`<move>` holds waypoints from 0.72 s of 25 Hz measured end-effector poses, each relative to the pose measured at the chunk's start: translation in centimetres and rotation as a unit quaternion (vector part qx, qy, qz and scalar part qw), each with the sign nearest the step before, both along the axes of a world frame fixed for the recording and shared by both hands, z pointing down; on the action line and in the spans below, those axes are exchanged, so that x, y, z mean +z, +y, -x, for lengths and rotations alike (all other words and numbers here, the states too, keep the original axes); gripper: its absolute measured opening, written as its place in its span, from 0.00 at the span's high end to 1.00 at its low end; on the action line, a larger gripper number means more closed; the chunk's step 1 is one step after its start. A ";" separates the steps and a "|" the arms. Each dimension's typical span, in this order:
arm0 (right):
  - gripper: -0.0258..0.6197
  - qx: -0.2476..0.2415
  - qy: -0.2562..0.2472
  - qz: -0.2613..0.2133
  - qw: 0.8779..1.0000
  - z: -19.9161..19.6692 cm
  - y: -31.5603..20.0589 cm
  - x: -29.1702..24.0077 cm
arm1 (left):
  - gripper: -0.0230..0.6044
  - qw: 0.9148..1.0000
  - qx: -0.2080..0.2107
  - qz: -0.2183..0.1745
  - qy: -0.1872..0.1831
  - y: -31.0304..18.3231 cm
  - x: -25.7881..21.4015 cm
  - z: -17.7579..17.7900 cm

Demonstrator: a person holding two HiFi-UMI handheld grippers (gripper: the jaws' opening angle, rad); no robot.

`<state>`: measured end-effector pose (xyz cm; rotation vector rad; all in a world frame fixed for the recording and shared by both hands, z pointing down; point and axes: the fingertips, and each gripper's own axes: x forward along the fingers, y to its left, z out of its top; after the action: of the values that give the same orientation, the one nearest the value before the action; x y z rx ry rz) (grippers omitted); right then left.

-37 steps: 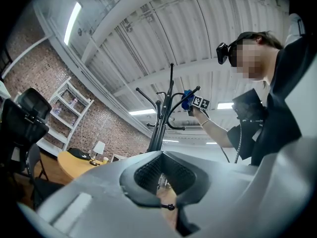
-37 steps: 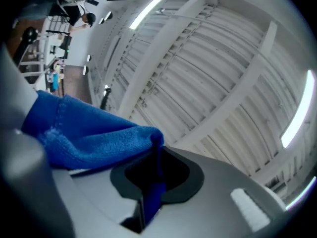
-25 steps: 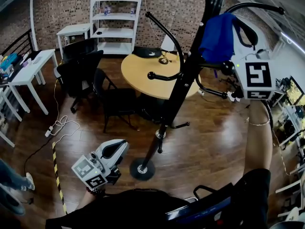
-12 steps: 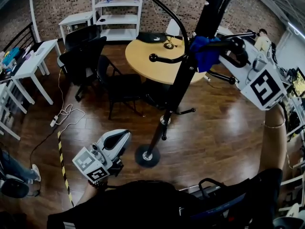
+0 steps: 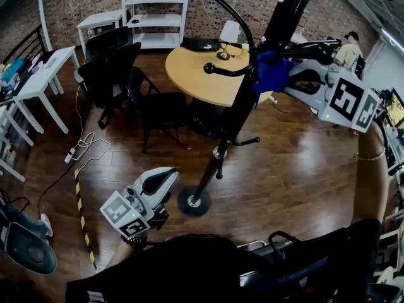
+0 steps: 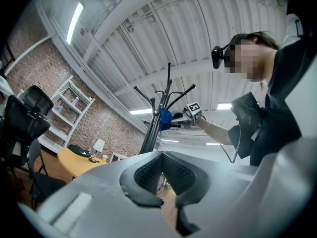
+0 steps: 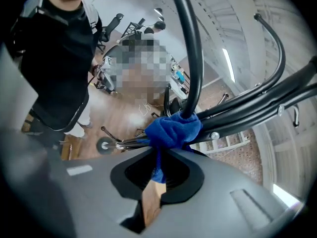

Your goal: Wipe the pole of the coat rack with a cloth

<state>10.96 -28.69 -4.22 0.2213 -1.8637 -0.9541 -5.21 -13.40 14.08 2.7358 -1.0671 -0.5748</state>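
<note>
Right tool (image 5: 291, 68) is raised on an outstretched arm, forearm (image 5: 371, 182) near vertical. Its jaws pinch the blue cloth (image 5: 271, 71), which bunches just ahead of the tips and presses on the rack's black pole (image 5: 235, 118), under the hooks (image 5: 230, 24). Left tool (image 5: 163, 183) sits low by the body, tilted up toward the pole, jaws pressed together with nothing between.

Dim, lit from overhead, fisheye-warped, vignetted corners
</note>
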 end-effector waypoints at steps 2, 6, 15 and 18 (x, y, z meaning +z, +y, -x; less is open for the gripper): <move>0.93 0.011 0.019 0.026 0.999 -0.2 0.4 0.2 | 0.97 1.000 0.002 -0.004 0.002 0.1 0.0 0.0; 0.93 0.065 0.118 0.054 0.989 -2.3 1.5 0.0 | 0.97 1.000 0.008 -0.012 0.017 0.0 -0.2 0.0; 0.93 0.175 0.209 0.091 0.958 -7.7 4.7 -1.3 | 0.97 0.999 0.027 -0.010 0.043 -1.3 0.5 0.3; 0.93 0.220 0.203 0.085 0.951 -11.1 5.5 -2.0 | 0.97 0.999 0.035 -0.009 0.041 -1.7 0.2 -0.1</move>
<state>22.06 -23.15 -6.21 0.2957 -1.4226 -0.4837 -5.13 -15.10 14.29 2.7274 -0.9483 -0.6823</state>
